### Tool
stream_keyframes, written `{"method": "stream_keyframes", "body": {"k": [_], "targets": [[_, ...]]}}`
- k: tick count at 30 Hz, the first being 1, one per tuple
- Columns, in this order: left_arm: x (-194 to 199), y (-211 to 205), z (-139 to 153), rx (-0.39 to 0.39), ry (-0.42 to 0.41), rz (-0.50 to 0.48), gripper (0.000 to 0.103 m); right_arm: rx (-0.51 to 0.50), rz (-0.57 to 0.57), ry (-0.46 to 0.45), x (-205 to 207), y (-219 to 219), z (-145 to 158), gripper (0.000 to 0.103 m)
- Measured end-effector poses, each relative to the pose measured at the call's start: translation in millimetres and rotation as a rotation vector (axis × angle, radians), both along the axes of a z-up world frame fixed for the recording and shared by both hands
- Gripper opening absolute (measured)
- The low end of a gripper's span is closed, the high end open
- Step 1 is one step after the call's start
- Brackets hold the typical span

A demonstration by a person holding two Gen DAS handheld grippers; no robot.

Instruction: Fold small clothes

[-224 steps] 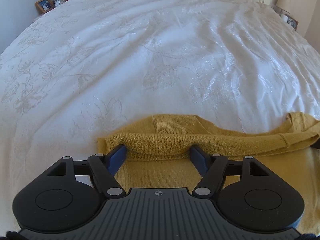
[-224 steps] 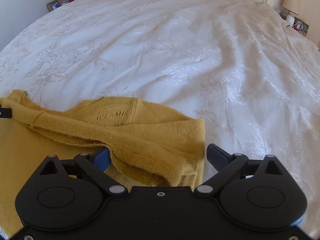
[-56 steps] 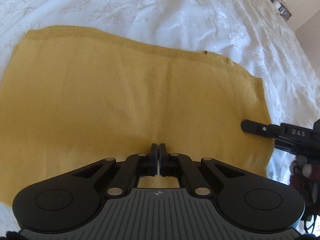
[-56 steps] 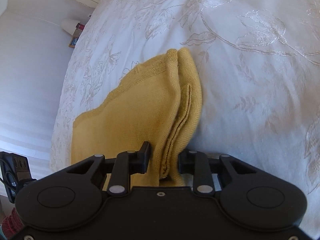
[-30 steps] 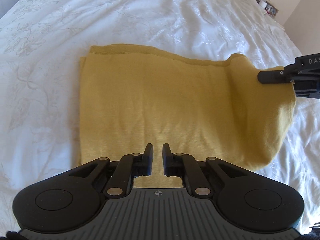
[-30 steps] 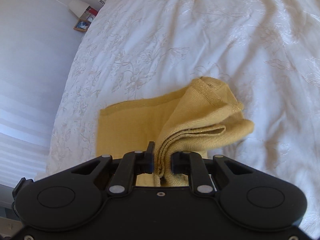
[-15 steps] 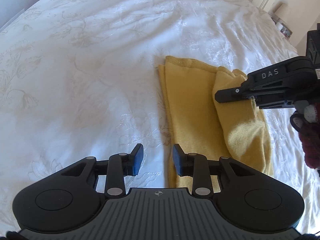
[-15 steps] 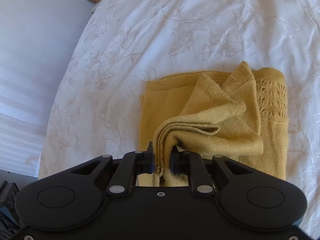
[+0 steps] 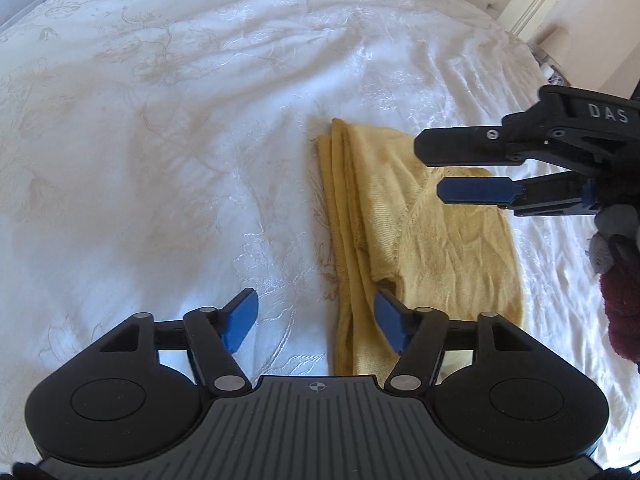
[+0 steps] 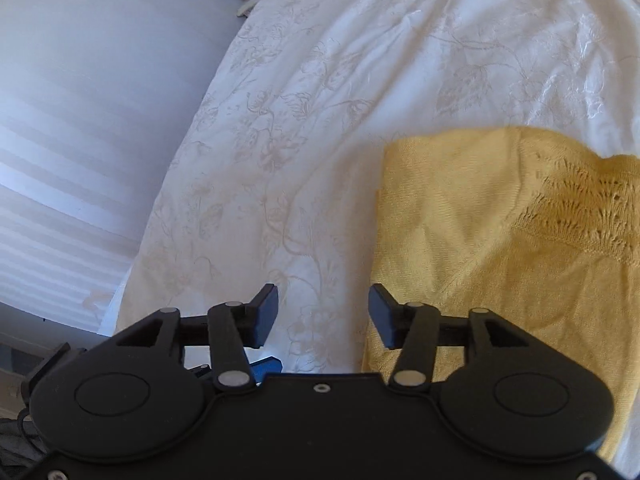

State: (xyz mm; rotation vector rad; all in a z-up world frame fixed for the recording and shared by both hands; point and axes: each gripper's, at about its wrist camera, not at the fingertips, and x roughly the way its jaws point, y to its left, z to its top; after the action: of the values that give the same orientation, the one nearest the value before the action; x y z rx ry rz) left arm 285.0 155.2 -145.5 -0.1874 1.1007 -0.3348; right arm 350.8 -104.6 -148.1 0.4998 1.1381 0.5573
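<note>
1. Left gripper (image 9: pixel 316 322): jaws opening, pads clear of any cloth. The near end of the knit (image 9: pixel 420 240) lies under the right-hand pad, with only its left edge reaching into the gap; nothing is gripped.
2. Right gripper (image 10: pixel 322 316): jaws opening and empty. In the right wrist view the gap shows bare bedspread; the knit starts just beside the right-hand finger. In the left wrist view this gripper (image 9: pixel 428 172) hovers over the knit's far half, its fingers stacked one above the other.
3. Location: the knit, yellow, lies folded into a narrow stack on the white bed (image 9: pixel 160 160), released by both grippers.
4. Handling, judged: light, soft and limp, with a loose openwork panel (image 10: pixel 580 216) that could snag a finger. It will sag and slide out of its layers if lifted by one ply. Best hold: pinch all layers together at an edge or corner.
5. Orientation: in the left wrist view the long axis runs from the camera away up the bed; several stacked layer edges (image 9: pixel 340 216) line the left side, and the top flap lies to the right.
</note>
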Motion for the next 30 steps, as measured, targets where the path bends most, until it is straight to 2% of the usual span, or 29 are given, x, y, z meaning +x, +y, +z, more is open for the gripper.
{"method": "stream_keyframes", "body": {"k": [1,4,7,11,15,20,21,22,23,25,27,29,30], "targets": [[2.0,-1.0,0.9,-0.004,0.000,-0.007,0.077,-0.019,-0.007,-0.018,-3.0,-5.2,3.2,0.077],[8.0,-6.9,4.6,0.008,-0.012,-0.024,0.090,-0.124,-0.023,-0.053,-14.8,-21.6,5.0,0.083],[17.7,-14.1,8.6,0.018,-0.026,-0.038,0.092,-0.226,-0.015,-0.075,-28.6,-30.1,-1.3,0.092],[37.0,-28.3,12.4,0.016,-0.032,-0.053,0.092,-0.345,0.049,-0.117,-54.2,-30.0,-12.3,0.095],[61.7,-46.3,12.8,0.003,-0.020,-0.074,0.092,-0.407,0.110,-0.173,-79.4,-17.6,-21.0,0.100],[83.2,-61.6,12.1,-0.003,0.010,-0.090,0.092,-0.531,0.278,-0.329,-114.5,23.7,-25.6,0.098],[85.4,-63.1,12.7,-0.001,0.012,-0.092,0.092,-0.559,0.319,-0.358,-120.7,32.9,-27.5,0.094],[86.6,-64.1,13.6,0.001,0.014,-0.093,0.092,-0.592,0.361,-0.386,-125.8,42.4,-29.8,0.083],[87.1,-64.0,13.8,0.000,0.019,-0.092,0.092,-0.637,0.403,-0.415,-130.5,52.3,-33.1,0.076],[87.8,-62.3,14.0,-0.004,0.033,-0.089,0.092,-0.727,0.477,-0.470,-138.7,69.4,-40.8,0.052],[87.1,-59.4,13.5,-0.010,0.048,-0.085,0.092,-0.773,0.522,-0.491,-141.0,78.9,-47.9,0.046],[85.6,-56.2,12.8,-0.017,0.063,-0.081,0.092,-0.801,0.555,-0.500,-140.8,83.9,-55.2,0.046],[85.2,-53.8,12.4,-0.023,0.075,-0.076,0.092,-0.795,0.562,-0.497,-140.0,83.8,-56.0,0.040]]}}
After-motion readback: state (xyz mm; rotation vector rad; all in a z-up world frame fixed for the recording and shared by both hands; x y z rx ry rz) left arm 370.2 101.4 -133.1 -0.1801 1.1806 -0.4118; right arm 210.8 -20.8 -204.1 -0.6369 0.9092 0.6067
